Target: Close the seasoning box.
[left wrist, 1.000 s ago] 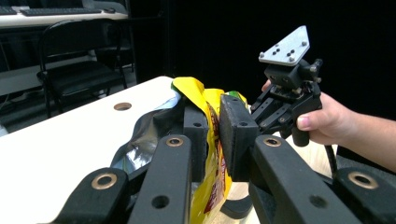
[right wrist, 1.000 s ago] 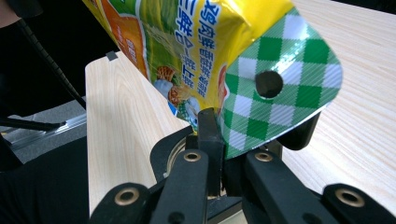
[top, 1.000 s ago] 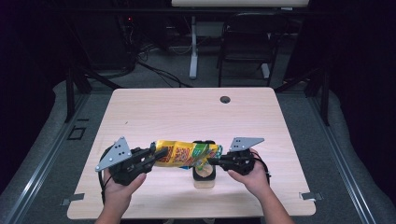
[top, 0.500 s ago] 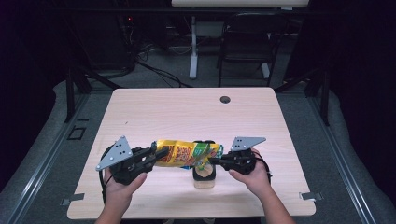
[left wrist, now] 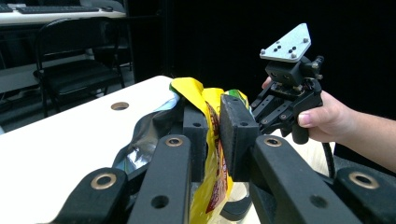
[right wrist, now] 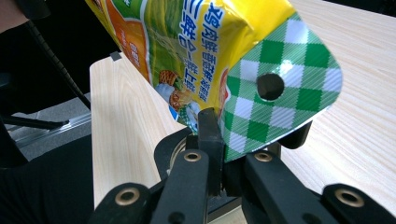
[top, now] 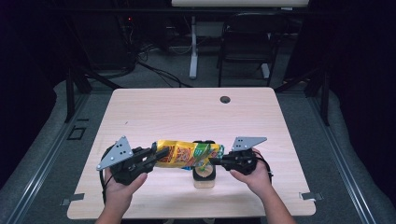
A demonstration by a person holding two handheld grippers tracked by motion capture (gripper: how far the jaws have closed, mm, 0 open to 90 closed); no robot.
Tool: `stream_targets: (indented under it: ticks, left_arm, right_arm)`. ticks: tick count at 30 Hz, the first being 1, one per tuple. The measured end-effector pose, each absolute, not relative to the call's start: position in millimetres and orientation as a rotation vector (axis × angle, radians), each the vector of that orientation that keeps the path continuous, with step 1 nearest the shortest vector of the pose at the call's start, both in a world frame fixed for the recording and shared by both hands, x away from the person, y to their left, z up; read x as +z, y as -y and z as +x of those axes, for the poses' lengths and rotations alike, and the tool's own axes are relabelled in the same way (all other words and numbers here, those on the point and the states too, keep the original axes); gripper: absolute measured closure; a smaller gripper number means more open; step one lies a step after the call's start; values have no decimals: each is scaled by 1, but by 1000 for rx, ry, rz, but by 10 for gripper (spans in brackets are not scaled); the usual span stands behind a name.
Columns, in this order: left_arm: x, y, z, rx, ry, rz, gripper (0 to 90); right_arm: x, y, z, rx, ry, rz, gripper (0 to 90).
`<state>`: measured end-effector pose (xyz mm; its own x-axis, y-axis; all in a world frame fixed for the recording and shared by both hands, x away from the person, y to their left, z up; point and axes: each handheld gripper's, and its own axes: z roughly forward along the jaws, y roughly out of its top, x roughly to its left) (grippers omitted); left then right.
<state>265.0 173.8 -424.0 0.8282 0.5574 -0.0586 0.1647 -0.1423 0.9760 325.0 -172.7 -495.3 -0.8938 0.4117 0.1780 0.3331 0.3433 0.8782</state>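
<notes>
Here the left gripper (top: 152, 157) pinches the yellow end of the snack bag (top: 187, 154) between its jaws, and the bag hangs level above the worktop (top: 177, 112), spanning both hands. Directly beneath its middle sits a small container (top: 204, 175) with a dark rim, near the front edge. The right gripper (top: 215, 161) has its jaws pressed together on the green checked seal. Judged from this, the bag is lifted and gripped at both ends; opening it remains. A round cable hole (top: 225, 99) lies well behind, clear of the work. A chair (top: 246, 44) stands beyond the worktop. Nothing obstructs either gripper.
</notes>
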Motion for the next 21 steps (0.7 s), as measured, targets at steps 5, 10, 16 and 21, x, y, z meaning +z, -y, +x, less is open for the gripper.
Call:
stream_targets:
  ticks: [5, 10, 16, 21]
  left_arm:
    - [-427, -175, 265, 372, -579, 1708, 812]
    - [-424, -176, 264, 376, -573, 1705, 812]
    - [-424, -176, 264, 377, -576, 1702, 810]
    - [-423, -176, 264, 380, -577, 1706, 809]
  right_arm:
    - [-497, 172, 325, 1613, -2525, 698, 894]
    - [-495, 171, 324, 1623, -2541, 676, 895]
    - [-495, 172, 324, 1638, -2555, 673, 895]
    - [-496, 172, 324, 1643, -2562, 669, 895]
